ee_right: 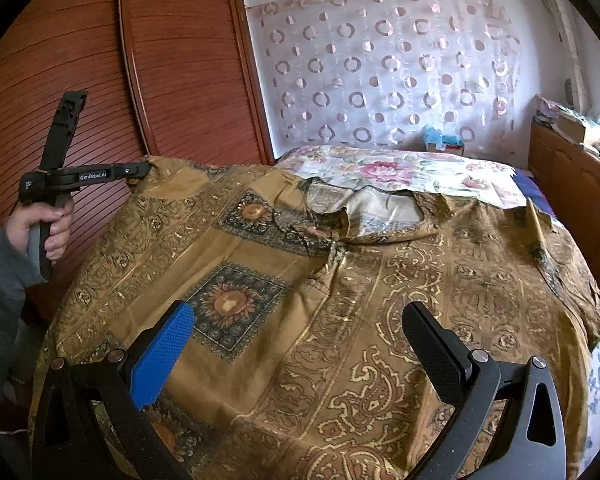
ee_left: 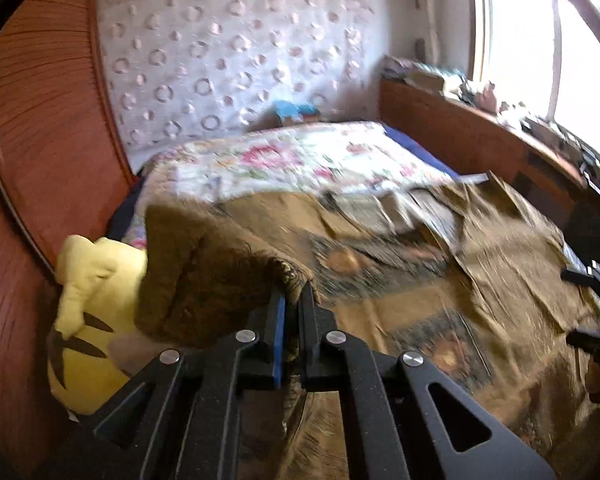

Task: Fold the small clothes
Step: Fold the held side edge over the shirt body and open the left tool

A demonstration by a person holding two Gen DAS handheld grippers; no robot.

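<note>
A golden-brown patterned top (ee_right: 340,320) lies spread on the bed, its neckline (ee_right: 372,216) toward the far side. My left gripper (ee_left: 294,300) is shut on the garment's (ee_left: 380,280) left edge, and a fold of cloth (ee_left: 204,264) hangs up from its fingers. In the right wrist view the left gripper (ee_right: 146,169) holds that corner raised at the left, gripped by a person's hand (ee_right: 48,228). My right gripper (ee_right: 300,316) stands open just above the front of the garment, nothing between its blue pad (ee_right: 164,356) and black pad (ee_right: 432,352). It shows at the right edge (ee_left: 596,300) of the left wrist view.
A yellow plush toy (ee_left: 88,320) lies at the bed's left side against the wooden wardrobe (ee_right: 100,80). A floral quilt (ee_right: 400,172) covers the far end of the bed. A wooden ledge (ee_left: 480,132) with clutter runs under the window on the right.
</note>
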